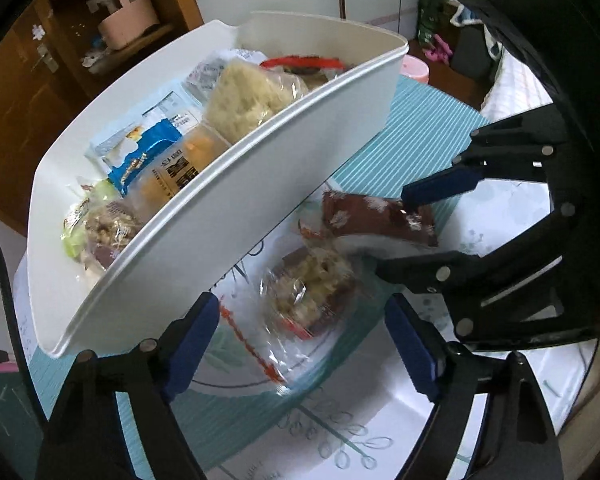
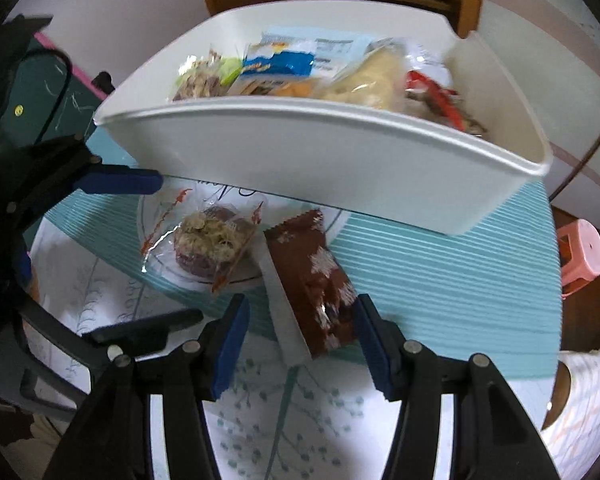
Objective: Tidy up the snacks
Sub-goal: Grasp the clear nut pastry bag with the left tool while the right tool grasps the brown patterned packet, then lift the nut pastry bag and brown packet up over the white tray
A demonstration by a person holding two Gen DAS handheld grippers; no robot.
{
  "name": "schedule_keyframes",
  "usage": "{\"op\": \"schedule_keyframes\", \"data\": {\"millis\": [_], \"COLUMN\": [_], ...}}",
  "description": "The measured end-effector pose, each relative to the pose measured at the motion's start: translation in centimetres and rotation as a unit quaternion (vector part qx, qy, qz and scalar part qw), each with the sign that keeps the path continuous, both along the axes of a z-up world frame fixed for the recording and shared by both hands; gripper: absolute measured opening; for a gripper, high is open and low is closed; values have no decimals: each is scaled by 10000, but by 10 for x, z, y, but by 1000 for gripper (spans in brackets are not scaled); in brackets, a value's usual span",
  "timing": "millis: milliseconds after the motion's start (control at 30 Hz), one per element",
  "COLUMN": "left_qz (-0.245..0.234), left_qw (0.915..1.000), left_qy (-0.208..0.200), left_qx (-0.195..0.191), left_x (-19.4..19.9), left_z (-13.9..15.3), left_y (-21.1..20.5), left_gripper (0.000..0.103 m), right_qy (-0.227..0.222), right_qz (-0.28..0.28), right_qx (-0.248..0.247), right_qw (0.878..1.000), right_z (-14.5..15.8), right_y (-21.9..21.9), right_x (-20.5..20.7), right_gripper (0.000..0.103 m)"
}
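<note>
Left gripper [image 1: 300, 340], lower centre of the left wrist view: jaws apart, straddling a clear-wrapped crumb-topped cake [image 1: 312, 292] without the blue pads [image 1: 192, 344] visibly pressing on it. Right gripper [image 2: 300, 344], lower centre of the right wrist view: jaws apart, standing either side of the near end of a brown snack packet [image 2: 312, 280]; the right pad lies just beside the packet's edge, and contact cannot be confirmed, so neither item reads as gripped.

Both loose snacks rest side by side on the patterned tablecloth [image 2: 440, 300], the cake at centre left and the packet at centre of the right wrist view, just in front of the white bin [image 2: 300, 160].

The bin fills the upper half of both views and already holds several wrapped items: a blue-and-white packet [image 2: 280, 64], a pale yellow cake [image 2: 372, 80], a red-trimmed wrapper [image 2: 432, 92] and a green-edged one [image 2: 204, 76] (others are partly hidden by the near wall).

Progress, as judged: most snacks are binned; two remain on the table, each with a gripper poised over it.
</note>
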State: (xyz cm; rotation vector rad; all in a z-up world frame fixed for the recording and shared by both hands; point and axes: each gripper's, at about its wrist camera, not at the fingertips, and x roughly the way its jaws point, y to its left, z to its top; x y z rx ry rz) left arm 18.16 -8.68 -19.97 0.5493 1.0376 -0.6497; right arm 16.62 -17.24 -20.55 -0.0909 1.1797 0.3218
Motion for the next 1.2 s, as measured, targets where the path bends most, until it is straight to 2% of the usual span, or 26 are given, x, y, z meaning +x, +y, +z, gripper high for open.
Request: {"op": "schedule_keyframes", "data": {"millis": [167, 300, 367, 467, 667, 800, 1000, 1200], "left_qz": [16, 160, 267, 419, 593, 804, 1458, 1951], "left_qw": [9999, 9995, 9990, 9976, 9970, 9958, 9874, 9774], "left_qy": [131, 276, 352, 465, 331, 261, 347, 452], "left_qx": [10, -70, -108, -281, -372, -363, -503, -679], "left_x": [12, 21, 27, 32, 22, 8, -11, -34], "left_z": [-10, -18, -22, -26, -25, -24, -21, -16], "left_y": [0, 0, 2, 5, 8, 6, 20, 43], "left_gripper": [80, 78, 71, 69, 53, 48, 46, 46], "right_qy": [-156, -209, -203, -192, -163, -133, -83, 18], "right_qz": [135, 169, 102, -12, -236, -386, -574, -592], "right_qx": [-92, -95, 5, 148, 363, 474, 716, 839], "right_qw": [9997, 9996, 9997, 9997, 9989, 9980, 9957, 9947], "right_z": [-5, -4, -2, -1, 2, 4, 8, 8], "right_y": [2, -6, -13, -21, -32, -37, -34, -24], "right_x": [4, 0, -3, -9, -17, -25, -37, -54], "right_gripper": [54, 44, 42, 40, 38, 36, 30, 29]}}
